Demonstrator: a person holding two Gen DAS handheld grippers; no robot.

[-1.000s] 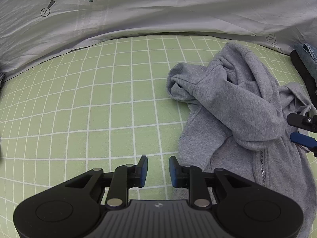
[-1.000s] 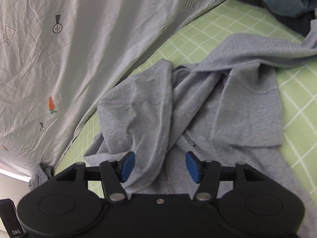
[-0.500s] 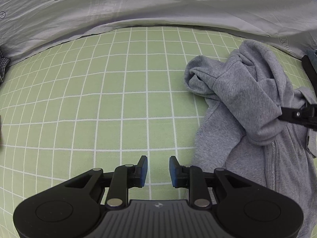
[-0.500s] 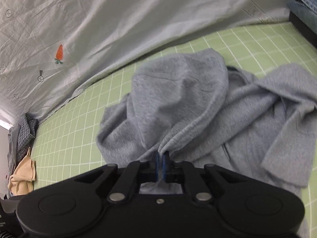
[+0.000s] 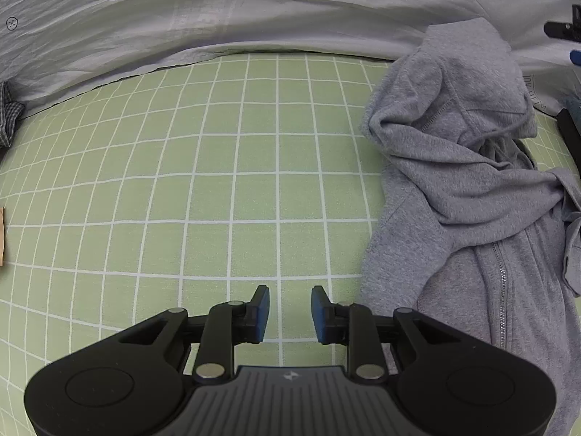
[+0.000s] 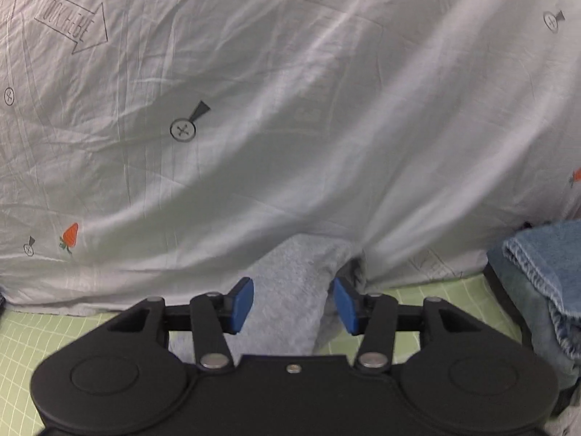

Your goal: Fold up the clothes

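A gray hoodie [image 5: 468, 189] is lying bunched along the right side of the green checked bed sheet [image 5: 218, 181], its far edge touching the white blanket [image 6: 290, 127]. The left gripper [image 5: 287, 314] is hovering open-jawed over bare sheet just left of it; the right gripper [image 6: 293, 305] is spreading apart around a gray fold, with jeans [image 6: 544, 276] lying at the right.

Grey sheet [image 6: 290, 127] carries an arrow reading "LOOK HERE"
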